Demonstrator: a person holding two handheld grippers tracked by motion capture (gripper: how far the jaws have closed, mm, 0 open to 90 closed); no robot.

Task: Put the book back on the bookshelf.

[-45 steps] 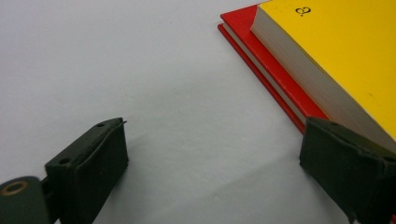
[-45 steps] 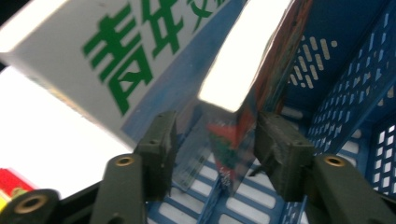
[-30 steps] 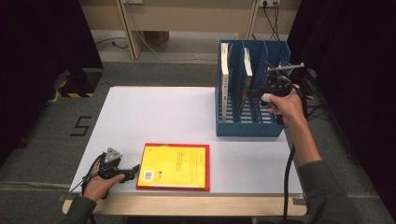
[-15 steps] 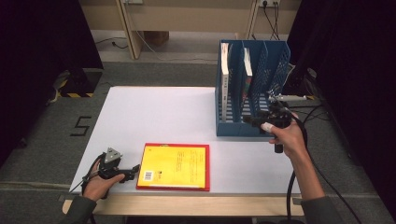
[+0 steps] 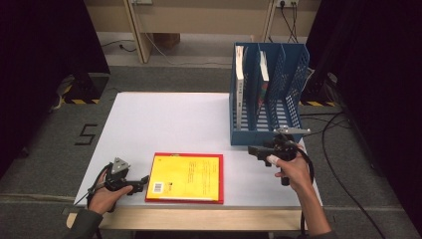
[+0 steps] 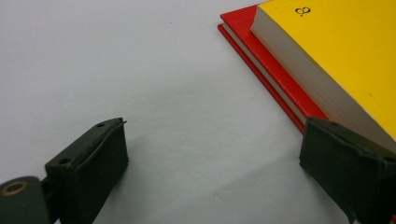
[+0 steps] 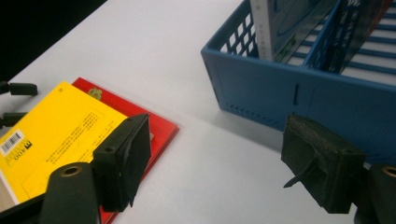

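A yellow book lies on top of a larger red book near the table's front edge. My left gripper rests on the table just left of them. Its jaws are open around bare table, and the right fingertip is beside the red book's edge. My right gripper hovers low in front of the blue file rack, pointing left toward the books. Its jaws have just been opening and nothing is between them.
The blue rack has several upright compartments; a white-spined book and a second book stand in the left ones. Bare white table spreads behind the books. Cables trail on the floor at the right.
My right gripper has dropped from the rack's top right down to the table in front of it, moving left and toward the person. The left gripper and the books stayed put.
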